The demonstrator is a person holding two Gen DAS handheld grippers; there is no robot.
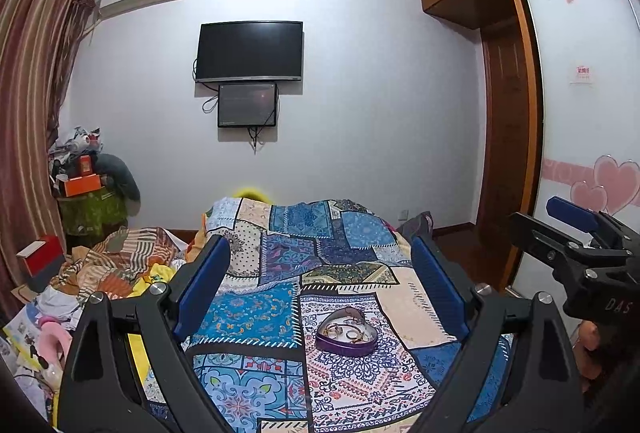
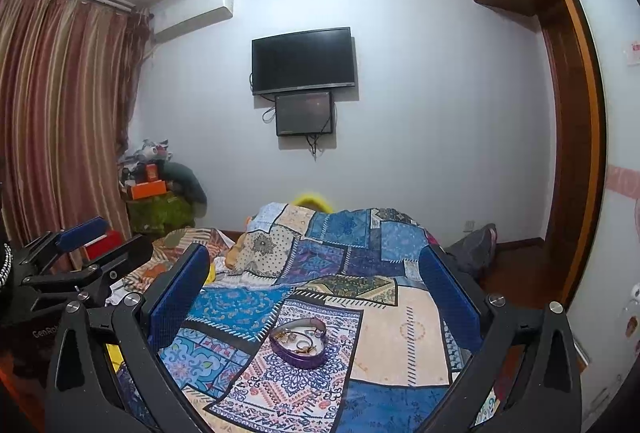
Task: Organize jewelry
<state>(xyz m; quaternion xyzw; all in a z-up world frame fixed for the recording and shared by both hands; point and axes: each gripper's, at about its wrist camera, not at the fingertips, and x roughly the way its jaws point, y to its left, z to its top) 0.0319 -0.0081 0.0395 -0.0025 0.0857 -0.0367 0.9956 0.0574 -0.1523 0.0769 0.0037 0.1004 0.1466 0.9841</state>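
A purple heart-shaped jewelry box (image 1: pixel 346 332) sits open on the patchwork bedspread (image 1: pixel 256 309), with gold rings and bracelets (image 1: pixel 347 331) inside. It also shows in the right wrist view (image 2: pixel 298 342) with the jewelry (image 2: pixel 299 341) in it. My left gripper (image 1: pixel 320 289) is open and empty, held above and short of the box. My right gripper (image 2: pixel 310 291) is open and empty, also above and short of the box. The right gripper shows at the right edge of the left wrist view (image 1: pixel 576 229); the left gripper shows at the left edge of the right wrist view (image 2: pixel 86 245).
The bed runs toward a white wall with a TV (image 1: pixel 249 51) and a smaller screen (image 1: pixel 247 105). Clothes and papers (image 1: pixel 120 265) lie left of the bed. A red box (image 1: pixel 42 259) and a cluttered stand (image 1: pixel 90 193) are by the curtains. A wardrobe (image 1: pixel 508 137) stands right.
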